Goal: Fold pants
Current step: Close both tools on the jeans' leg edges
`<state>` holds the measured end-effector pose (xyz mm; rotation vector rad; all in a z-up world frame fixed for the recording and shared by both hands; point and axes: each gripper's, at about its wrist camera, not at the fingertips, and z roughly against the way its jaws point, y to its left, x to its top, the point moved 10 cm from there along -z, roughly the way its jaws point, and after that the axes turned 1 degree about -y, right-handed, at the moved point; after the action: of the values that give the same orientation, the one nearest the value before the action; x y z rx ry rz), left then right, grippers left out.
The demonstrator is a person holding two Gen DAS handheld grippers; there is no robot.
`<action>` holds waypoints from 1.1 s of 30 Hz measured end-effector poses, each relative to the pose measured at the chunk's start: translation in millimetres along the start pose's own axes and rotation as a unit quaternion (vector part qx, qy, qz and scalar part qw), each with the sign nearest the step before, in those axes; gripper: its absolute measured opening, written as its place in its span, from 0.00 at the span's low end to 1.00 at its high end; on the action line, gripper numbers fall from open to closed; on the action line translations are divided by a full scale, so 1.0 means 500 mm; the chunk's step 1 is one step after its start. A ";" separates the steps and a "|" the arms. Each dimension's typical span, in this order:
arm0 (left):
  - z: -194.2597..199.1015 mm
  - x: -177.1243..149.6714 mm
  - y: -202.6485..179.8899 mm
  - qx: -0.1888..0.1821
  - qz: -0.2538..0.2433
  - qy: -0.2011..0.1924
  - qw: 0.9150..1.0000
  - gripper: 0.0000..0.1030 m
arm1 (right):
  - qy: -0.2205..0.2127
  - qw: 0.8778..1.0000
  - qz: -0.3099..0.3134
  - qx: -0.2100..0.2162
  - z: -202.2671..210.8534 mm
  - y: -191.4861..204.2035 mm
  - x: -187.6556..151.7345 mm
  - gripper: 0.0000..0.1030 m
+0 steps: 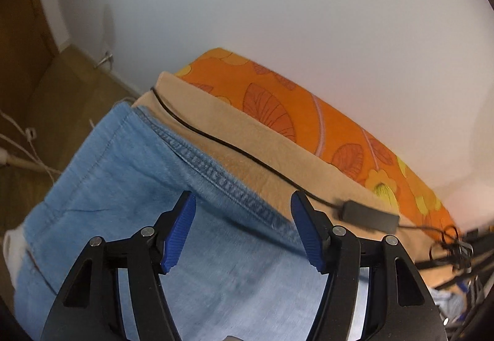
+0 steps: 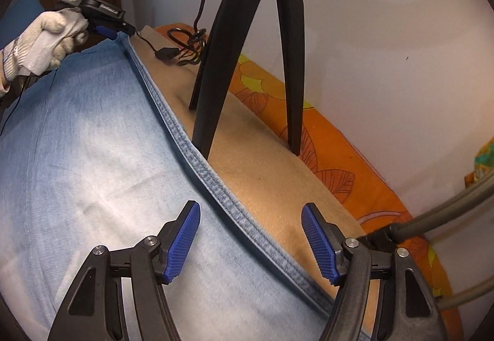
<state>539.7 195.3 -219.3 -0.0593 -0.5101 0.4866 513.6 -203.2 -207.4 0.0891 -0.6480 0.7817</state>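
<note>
Left wrist view: the left hand-held gripper point(image 1: 244, 231) hangs over light-blue denim pants point(image 1: 123, 186), its blue pads apart and pressing on nothing, the stitched seam edge point(image 1: 216, 174) running between and just ahead of them. The pants lie on a tan blanket point(image 1: 247, 137) over an orange flowered sheet point(image 1: 308, 112); a black cable with an adapter point(image 1: 367, 214) lies just beyond the right pad. Judging from the doubled layers at the far end, a lengthwise fold looks done, with crosswise folds left.

Right wrist view: the right hand-held gripper point(image 2: 251, 240) also stands apart and empty, straddling the same seam, the denim under its left pad and bare blanket under its right. Only this view shows the black tripod legs point(image 2: 216, 78) planted just ahead on the blanket, and a white-gloved hand point(image 2: 46, 38) carrying the other gripper at the far end of the seam. Only the left view shows the wooden floor point(image 1: 61, 87).
</note>
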 end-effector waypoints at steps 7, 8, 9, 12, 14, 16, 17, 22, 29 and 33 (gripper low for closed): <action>-0.019 -0.003 0.010 0.007 0.043 -0.007 0.999 0.61 | 0.004 1.000 -0.011 0.015 -0.036 -0.019 -0.004 0.67; -0.019 -0.004 0.012 0.009 0.044 -0.008 0.999 0.61 | 0.006 1.000 -0.011 0.017 -0.038 -0.018 -0.005 0.67; -0.018 -0.006 0.013 0.006 0.048 -0.010 0.999 0.58 | 0.008 1.000 -0.011 0.017 -0.040 -0.017 -0.008 0.66; -0.014 -0.009 0.014 0.006 0.047 -0.014 0.999 0.42 | 0.013 0.999 -0.013 0.026 -0.060 -0.017 -0.012 0.56; -0.012 -0.010 0.015 0.008 0.038 -0.017 0.999 0.31 | 0.013 0.999 -0.019 0.035 -0.066 -0.013 -0.012 0.51; -0.011 -0.009 0.018 0.007 0.034 -0.023 0.999 0.15 | 0.014 0.999 -0.024 0.044 -0.068 -0.011 -0.012 0.44; -0.011 -0.011 0.020 0.006 0.033 -0.024 0.999 0.13 | 0.014 0.999 -0.025 0.046 -0.069 -0.009 -0.012 0.42; 0.004 -0.014 0.029 -0.011 0.028 -0.040 0.999 0.06 | 0.015 0.999 -0.018 0.042 -0.065 0.002 -0.015 0.24; 0.062 -0.015 0.043 -0.040 0.028 -0.065 0.997 0.04 | -0.003 1.000 -0.006 0.021 -0.020 0.029 0.014 0.10; 0.121 -0.017 0.050 -0.047 0.020 -0.085 0.995 0.04 | -0.022 1.000 0.006 0.009 0.029 0.054 0.035 0.06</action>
<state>493.1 209.7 -174.6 -0.1190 -0.6999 0.5090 496.9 -177.4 -190.0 0.1187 -0.6834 0.8000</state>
